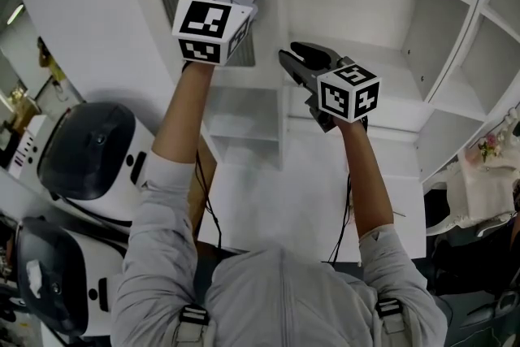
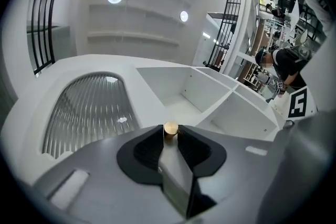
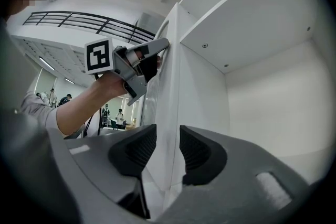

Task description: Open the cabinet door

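Left gripper [image 2: 170,140] pinches small round brass knob [image 2: 170,128] on white ribbed-glass cabinet door [image 2: 89,113], partly open. Right gripper [image 3: 168,150] spread astride door edge. Best pull along hinge arc, pinch square.

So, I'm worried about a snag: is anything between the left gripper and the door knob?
No: the left gripper is closed on the knob. The right gripper, jaws open, straddles the door edge.

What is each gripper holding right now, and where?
Left gripper pinches the door's brass knob at its jaw tips. Right gripper holds nothing: open jaws straddle the door edge.
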